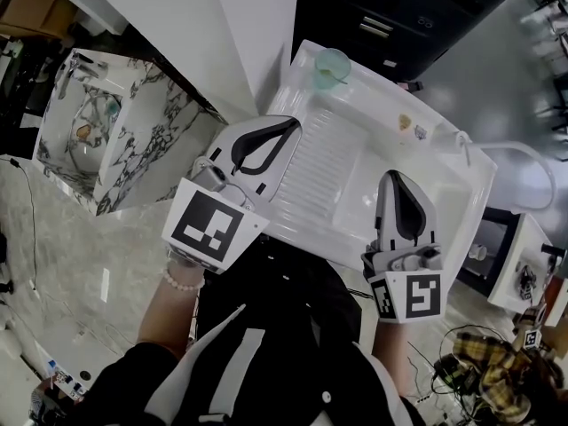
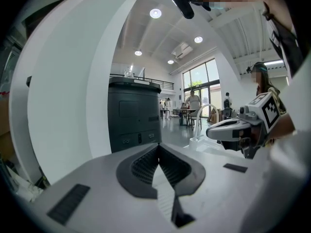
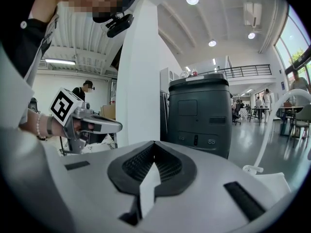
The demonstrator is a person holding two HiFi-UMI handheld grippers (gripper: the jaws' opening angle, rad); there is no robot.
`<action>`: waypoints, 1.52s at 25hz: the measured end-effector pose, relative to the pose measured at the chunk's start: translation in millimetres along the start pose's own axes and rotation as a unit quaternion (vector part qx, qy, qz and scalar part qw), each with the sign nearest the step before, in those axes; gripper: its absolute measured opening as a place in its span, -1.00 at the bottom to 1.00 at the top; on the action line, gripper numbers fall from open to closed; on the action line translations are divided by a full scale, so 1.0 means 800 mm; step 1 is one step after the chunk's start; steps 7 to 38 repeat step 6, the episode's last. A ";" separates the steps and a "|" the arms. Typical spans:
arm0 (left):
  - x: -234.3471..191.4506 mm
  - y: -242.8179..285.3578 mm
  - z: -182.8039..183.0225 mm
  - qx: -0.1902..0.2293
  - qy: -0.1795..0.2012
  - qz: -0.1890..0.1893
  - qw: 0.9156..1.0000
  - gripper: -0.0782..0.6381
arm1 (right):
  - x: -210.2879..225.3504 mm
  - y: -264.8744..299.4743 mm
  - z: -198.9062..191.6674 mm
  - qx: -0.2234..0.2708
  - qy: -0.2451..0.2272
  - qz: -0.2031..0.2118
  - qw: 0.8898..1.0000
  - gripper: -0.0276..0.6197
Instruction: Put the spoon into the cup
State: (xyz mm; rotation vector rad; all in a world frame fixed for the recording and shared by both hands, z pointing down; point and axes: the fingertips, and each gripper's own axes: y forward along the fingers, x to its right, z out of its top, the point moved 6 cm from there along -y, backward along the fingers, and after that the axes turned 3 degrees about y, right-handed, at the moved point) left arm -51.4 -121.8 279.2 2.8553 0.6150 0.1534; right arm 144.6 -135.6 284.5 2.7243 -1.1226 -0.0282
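Note:
A translucent green cup [image 1: 333, 65] stands at the far corner of the white sink unit [image 1: 355, 162], beyond its ribbed drainboard. I cannot make out a spoon in any view. My left gripper [image 1: 295, 123] hovers over the near left edge of the sink unit, its jaws shut with nothing between them [image 2: 159, 145]. My right gripper [image 1: 391, 177] hangs over the near right part, also shut and empty [image 3: 154, 142]. Each gripper shows in the other's view: the right gripper [image 2: 233, 127] and the left gripper [image 3: 97, 125]. Both are well short of the cup.
A white curved faucet [image 1: 510, 149] rises at the sink unit's right end. Two small items [image 1: 411, 127] lie near its back edge. A dark grey cabinet [image 3: 204, 113] and a white pillar [image 3: 141, 81] stand behind. A marble-patterned basin [image 1: 115, 122] sits at the left.

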 end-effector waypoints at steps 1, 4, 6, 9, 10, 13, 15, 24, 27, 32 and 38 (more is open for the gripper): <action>0.001 0.000 -0.001 0.000 0.000 -0.001 1.000 -0.78 | 0.000 -0.001 -0.001 0.000 0.001 -0.001 1.000 -0.91; 0.002 0.001 -0.002 0.001 -0.001 -0.002 1.000 -0.78 | 0.002 -0.003 -0.004 -0.006 0.000 -0.003 1.000 -0.91; 0.003 0.003 -0.002 0.002 -0.001 -0.003 1.000 -0.78 | 0.003 -0.004 -0.006 -0.009 -0.001 -0.004 1.000 -0.91; 0.003 0.003 -0.002 0.002 -0.001 -0.003 1.000 -0.78 | 0.003 -0.004 -0.006 -0.009 -0.001 -0.004 1.000 -0.91; 0.003 0.003 -0.002 0.002 -0.001 -0.003 1.000 -0.78 | 0.003 -0.004 -0.006 -0.009 -0.001 -0.004 1.000 -0.91; 0.003 0.003 -0.002 0.002 -0.001 -0.003 1.000 -0.78 | 0.003 -0.004 -0.006 -0.009 -0.001 -0.004 1.000 -0.91; 0.003 0.003 -0.002 0.002 -0.001 -0.003 1.000 -0.78 | 0.003 -0.004 -0.006 -0.009 -0.001 -0.004 1.000 -0.91; 0.003 0.003 -0.002 0.002 -0.001 -0.003 1.000 -0.78 | 0.003 -0.004 -0.006 -0.009 -0.001 -0.004 1.000 -0.91; 0.003 0.003 -0.002 0.002 -0.001 -0.003 1.000 -0.78 | 0.003 -0.004 -0.006 -0.009 -0.001 -0.004 1.000 -0.91; 0.003 0.003 -0.002 0.002 -0.001 -0.003 1.000 -0.78 | 0.003 -0.004 -0.006 -0.009 -0.001 -0.004 1.000 -0.91; 0.003 0.003 -0.002 0.002 -0.001 -0.003 1.000 -0.78 | 0.003 -0.004 -0.006 -0.009 -0.001 -0.004 1.000 -0.91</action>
